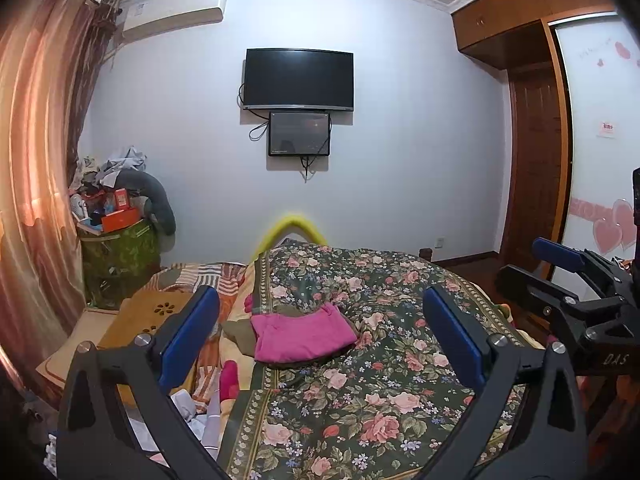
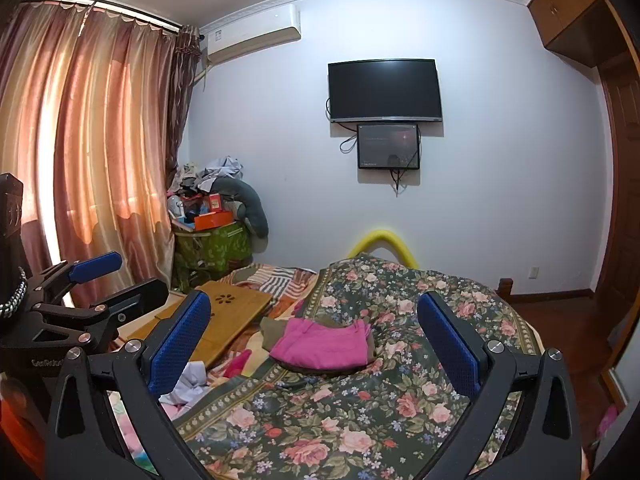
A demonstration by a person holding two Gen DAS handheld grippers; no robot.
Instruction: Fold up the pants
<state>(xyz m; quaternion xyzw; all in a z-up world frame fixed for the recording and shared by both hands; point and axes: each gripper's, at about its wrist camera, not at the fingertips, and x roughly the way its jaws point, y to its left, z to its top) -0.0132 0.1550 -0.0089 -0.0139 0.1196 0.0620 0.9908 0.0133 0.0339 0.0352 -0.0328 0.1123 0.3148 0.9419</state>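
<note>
Both tongs are held above the near part of a bed covered w/ a dark green quilt printed in pink roses (image 1: 400,380), both pointing toward the far wall. Left tongs (image 1: 320,332) – blue-padded fingers spread wide apart, nothing between them. Right tongs (image 2: 314,342) – same, wide open and empty. In the left wrist view the right tongs show at the right edge; in the right wrist view the left tongs show at the left edge, also w/ fingers parted.

Folded bright pink fabric pants (image 1: 302,338) lie flat on the quilt approx. mid-bed, well apart from both tongs, not touched by either. They rest on top of an olive-brown garment (image 1: 240,332) whose edges stick out on the left and along the near side; can't tell what kind of garment it is.

Left of the quilt – a striped orange-and-white patchwork sheet (image 1: 216,276) and a light wooden lap tray w/ flower-shaped cut-outs (image 2: 228,312). Crumpled white cloth (image 2: 188,384) sits near the left finger of the right tongs. A yellow foam-wrapped arch (image 1: 290,228) rises at the foot of the bed.

On the far wall: a black flat TV (image 1: 298,80) w/ a smaller dark screen (image 1: 299,134) just under it, a white air-con unit (image 1: 176,10) upper left. Pink-orange curtains (image 2: 80,140) hang at left, next to a green basket piled w/ clutter (image 2: 212,240).
</note>
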